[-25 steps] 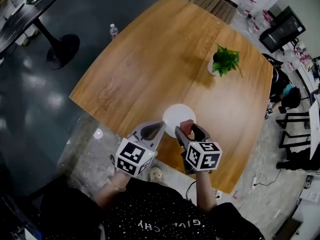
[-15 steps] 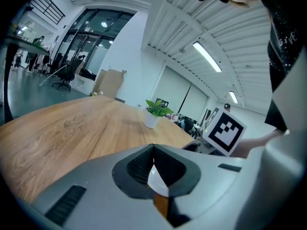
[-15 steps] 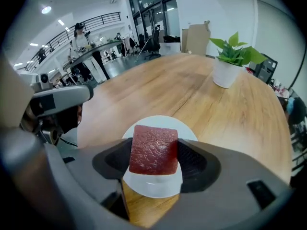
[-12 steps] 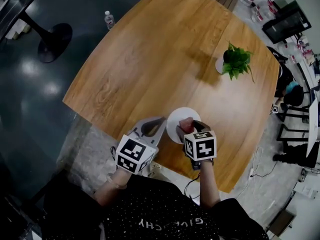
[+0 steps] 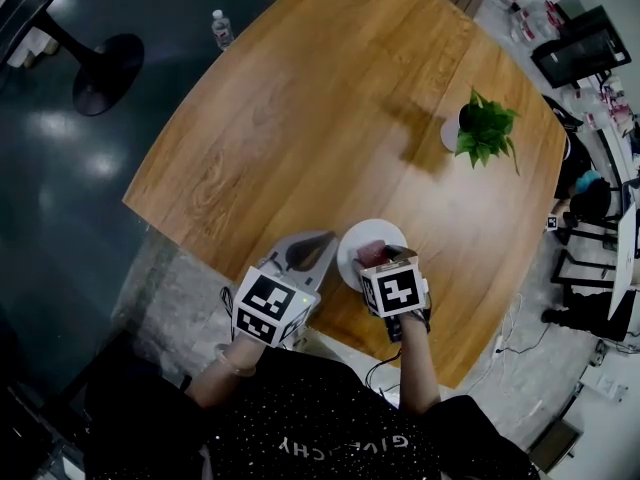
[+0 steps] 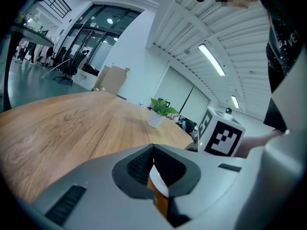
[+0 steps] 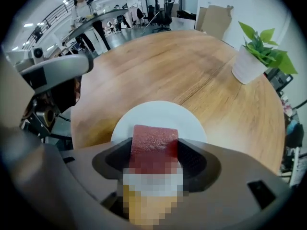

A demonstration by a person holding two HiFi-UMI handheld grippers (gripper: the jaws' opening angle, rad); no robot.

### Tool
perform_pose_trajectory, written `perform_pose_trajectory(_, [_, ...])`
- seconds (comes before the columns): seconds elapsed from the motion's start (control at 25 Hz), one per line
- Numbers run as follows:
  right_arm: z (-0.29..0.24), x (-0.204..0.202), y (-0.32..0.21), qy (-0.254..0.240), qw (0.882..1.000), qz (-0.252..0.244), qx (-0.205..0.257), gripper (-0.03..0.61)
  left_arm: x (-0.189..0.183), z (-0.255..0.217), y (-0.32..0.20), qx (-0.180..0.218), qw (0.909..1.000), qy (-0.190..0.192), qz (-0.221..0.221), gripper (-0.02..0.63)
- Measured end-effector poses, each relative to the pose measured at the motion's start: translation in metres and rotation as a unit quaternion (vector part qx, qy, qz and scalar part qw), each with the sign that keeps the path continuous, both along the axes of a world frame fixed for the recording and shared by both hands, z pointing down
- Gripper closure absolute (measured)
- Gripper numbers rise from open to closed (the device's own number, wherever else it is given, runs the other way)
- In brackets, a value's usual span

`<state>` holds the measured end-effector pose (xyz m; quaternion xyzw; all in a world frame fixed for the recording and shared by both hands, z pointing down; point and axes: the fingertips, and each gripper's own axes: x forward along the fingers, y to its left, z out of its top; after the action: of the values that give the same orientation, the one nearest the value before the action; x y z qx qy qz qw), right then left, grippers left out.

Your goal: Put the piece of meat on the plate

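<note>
piece of meat (image 7: 154, 145): red slab with a grainy flat top, pinched by its two long sides in the right claw. Its far end sticks out past the pads.
right claw (image 5: 376, 256): clamped on the meat from both sides, dark ribbed pads flush against it. It points away from the person and down toward the plate.
meat vs plate: the meat sits over the near part of the plate. Neither view shows whether it touches the plate.
plate (image 7: 144, 111): white and round, flat on the bench, close to the bench's near edge.
left claw (image 6: 153, 148): tips pressed together with nothing pinched. A sliver of white plate and brown bench shows through the slot behind the tips.
left claw position: just beside the plate's left side, tips aimed toward its rim. Contact with the rim can't be told.
claws: side by side and near each other, apart.
marker cube (image 6: 221, 133): the right claw's cube, black-and-white square pattern, seen at the right of the left gripper view.
bench (image 5: 330, 98): wood-grain top with rounded corners.
potted plant (image 5: 485, 133): green leaves in a white pot, upright on the bench, far right of the plate and well apart from it.
bottle (image 5: 222, 28): small, upright on the dark floor (image 5: 60, 188), just beyond the bench's far-left edge.
person: dark speckled top and both forearms at the bottom of the head view.
</note>
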<state>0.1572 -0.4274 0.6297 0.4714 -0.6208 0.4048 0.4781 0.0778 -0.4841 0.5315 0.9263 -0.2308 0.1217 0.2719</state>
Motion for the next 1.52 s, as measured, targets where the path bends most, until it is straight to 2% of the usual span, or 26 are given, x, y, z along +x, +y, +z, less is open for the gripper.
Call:
perform_pose_trajectory(0.16, [0.001,-0.001,-0.001,0.0,1.0,-0.004,-0.012,0.284,0.001,0.002,-0.002,-0.005,1.0,0.0,-0.005,0.604])
perform_pose_trajectory(0.32, [0.001,-0.003,0.0,-0.006,1.0,-0.014,-0.002,0.284,0.001,0.001,-0.001,-0.01,0.9999,0.008,-0.006,0.604])
perform_pose_trajectory(0.88, [-0.004,-0.002,0.003,-0.001,0.999,-0.023,0.03,0.284,0.0,-0.015,0.018,0.018,0.9998,0.008,0.011,0.604])
perform_pose_trajectory(1.28, [-0.019,-0.005,0.001,-0.011,0.998,-0.015,0.066,0.284,0.002,-0.024,0.029,0.029,0.9993,0.014,0.018,0.604])
perform_pose_trajectory(1.52, [-0.039,-0.003,-0.003,0.0,0.993,-0.008,0.12,0.284,0.006,-0.032,0.035,0.039,0.9987,0.016,0.029,0.604])
